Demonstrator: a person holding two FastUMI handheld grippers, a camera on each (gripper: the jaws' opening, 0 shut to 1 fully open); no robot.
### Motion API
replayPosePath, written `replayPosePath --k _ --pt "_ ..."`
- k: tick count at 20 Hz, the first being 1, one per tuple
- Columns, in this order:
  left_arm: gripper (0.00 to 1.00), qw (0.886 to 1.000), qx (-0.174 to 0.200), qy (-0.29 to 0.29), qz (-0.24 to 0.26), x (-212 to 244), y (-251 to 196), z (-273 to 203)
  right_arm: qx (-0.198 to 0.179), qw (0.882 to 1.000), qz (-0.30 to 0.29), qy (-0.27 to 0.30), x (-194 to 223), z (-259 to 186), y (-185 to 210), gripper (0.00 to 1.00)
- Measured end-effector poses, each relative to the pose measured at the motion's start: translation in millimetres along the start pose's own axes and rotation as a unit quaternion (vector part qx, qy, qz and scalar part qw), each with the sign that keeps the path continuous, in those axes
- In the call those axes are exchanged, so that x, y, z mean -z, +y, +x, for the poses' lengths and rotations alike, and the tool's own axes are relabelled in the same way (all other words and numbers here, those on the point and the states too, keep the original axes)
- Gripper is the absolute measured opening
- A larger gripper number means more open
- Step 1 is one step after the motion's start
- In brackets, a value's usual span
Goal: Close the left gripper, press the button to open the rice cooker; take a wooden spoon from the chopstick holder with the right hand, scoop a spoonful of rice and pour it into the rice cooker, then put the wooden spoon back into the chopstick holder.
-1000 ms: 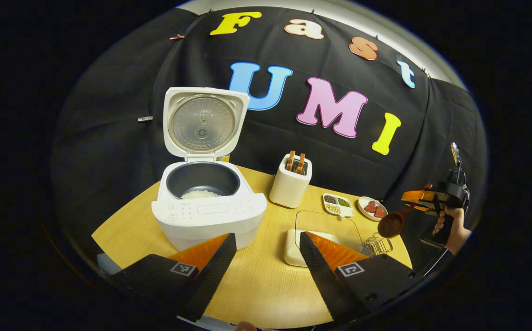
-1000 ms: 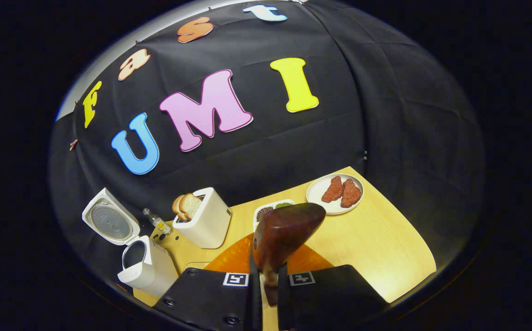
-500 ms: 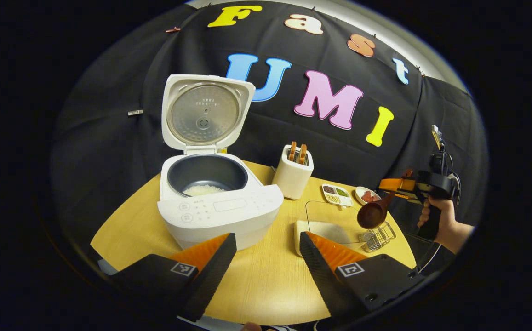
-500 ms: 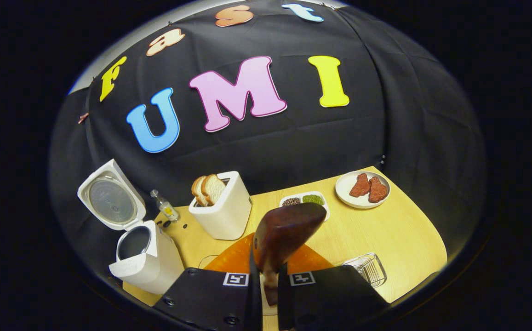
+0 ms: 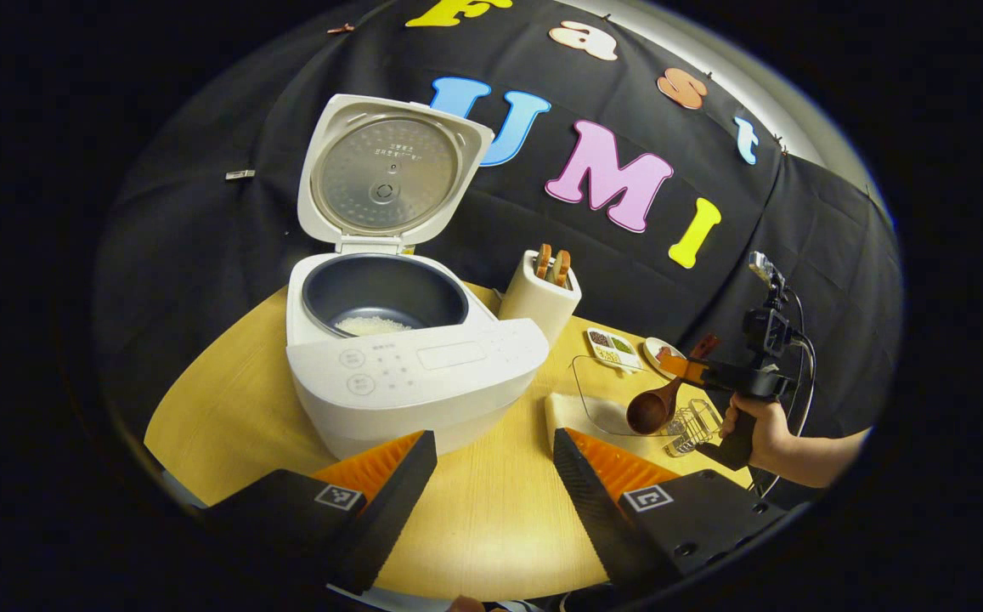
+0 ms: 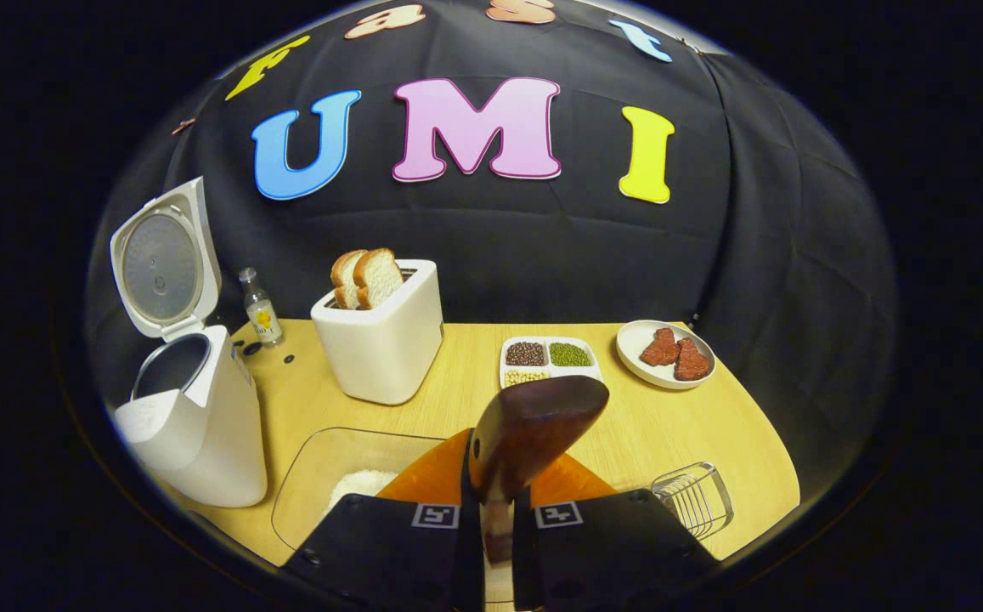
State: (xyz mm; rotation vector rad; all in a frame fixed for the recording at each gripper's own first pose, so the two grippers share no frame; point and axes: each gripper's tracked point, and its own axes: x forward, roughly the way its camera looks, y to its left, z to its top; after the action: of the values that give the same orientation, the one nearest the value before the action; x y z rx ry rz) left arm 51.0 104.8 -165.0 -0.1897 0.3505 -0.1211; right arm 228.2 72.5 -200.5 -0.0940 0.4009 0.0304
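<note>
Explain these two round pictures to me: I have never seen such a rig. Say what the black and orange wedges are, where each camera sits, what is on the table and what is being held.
There is no robot here. A person holds a two-finger gripper in each hand, and a fisheye camera rides on each one. The wedges at the bottom are that gripper's own fingers.

In the left gripper view, the left gripper is open and holds nothing. In front of it stands the white rice cooker, lid up, with a little rice in its pot. Farther off, a hand holds the right gripper.

In the right gripper view, the right gripper is shut on the wooden spoon by its handle.

On the wooden table also stand a toaster with bread, a clear rice container, a divided dish of beans, a plate of meat, a small bottle and a wire chopstick holder.
</note>
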Motion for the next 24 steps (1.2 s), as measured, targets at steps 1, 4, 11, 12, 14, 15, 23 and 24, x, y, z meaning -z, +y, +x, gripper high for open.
replayPosePath --k 1,4,11,12,14,15,23,24 --pt "0.96 1.0 0.0 0.003 -0.001 3 4 -1 0.003 1.0 -0.008 0.005 8 0 4 0.17" --pt "0.96 1.0 -0.003 0.008 -0.001 9 16 -2 -0.009 1.0 -0.012 0.014 24 -4 26 0.17" --pt "0.96 1.0 -0.005 0.016 -0.008 15 21 -2 -0.031 0.993 0.096 0.069 41 -11 66 0.17" --pt "0.96 1.0 -0.005 0.016 -0.005 13 21 -3 -0.029 0.989 0.118 0.079 41 -12 67 0.17" --pt "0.96 1.0 -0.004 0.015 0.002 12 20 -3 -0.03 0.981 0.163 0.099 42 -13 69 0.18" --pt "0.96 1.0 -0.004 0.014 0.005 11 20 -4 -0.031 0.976 0.186 0.108 42 -13 71 0.18" --pt "0.96 1.0 -0.003 0.015 0.01 12 17 -13 -0.046 0.939 0.312 0.139 36 -19 80 0.17" --pt "0.96 1.0 -0.004 0.014 0.016 12 16 -14 -0.049 0.935 0.323 0.14 35 -20 80 0.18"
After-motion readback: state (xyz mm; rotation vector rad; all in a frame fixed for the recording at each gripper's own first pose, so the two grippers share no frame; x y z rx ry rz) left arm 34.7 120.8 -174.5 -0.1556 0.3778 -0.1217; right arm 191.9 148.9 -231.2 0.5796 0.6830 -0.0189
